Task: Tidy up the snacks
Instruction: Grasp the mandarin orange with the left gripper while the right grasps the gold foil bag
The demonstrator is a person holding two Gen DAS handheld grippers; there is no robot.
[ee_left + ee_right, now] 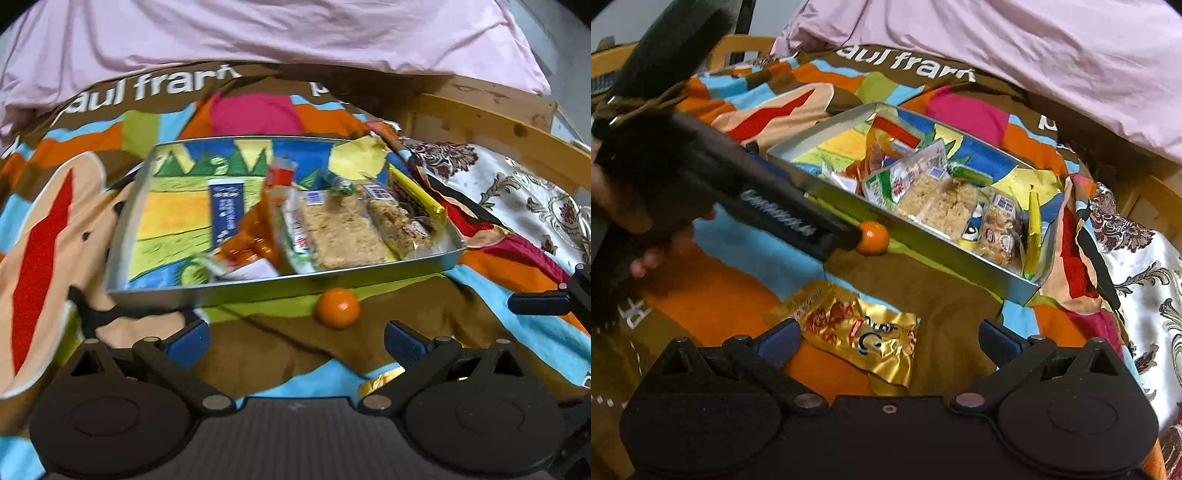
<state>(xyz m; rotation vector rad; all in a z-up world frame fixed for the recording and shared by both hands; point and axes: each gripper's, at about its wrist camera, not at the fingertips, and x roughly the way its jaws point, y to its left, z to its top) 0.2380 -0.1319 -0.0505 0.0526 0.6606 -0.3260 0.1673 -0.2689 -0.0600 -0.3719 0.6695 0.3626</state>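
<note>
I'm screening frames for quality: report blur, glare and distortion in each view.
Left wrist: motion blur smears the tin tray and its snack packets; the orange is softer-edged; fisheye bends the wooden frame. Right wrist: sharper; the hand holding the left gripper is blurred; glare on the gold packet.

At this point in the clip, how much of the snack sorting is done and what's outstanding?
Mostly done: the metal tray already holds several wrapped snacks, including rice crisp bars and a blue packet. Nothing is in hand; the left claw and right claw are both open and empty. Left outside on the blanket: a small orange beside the tray's near wall and a gold packet.
</note>
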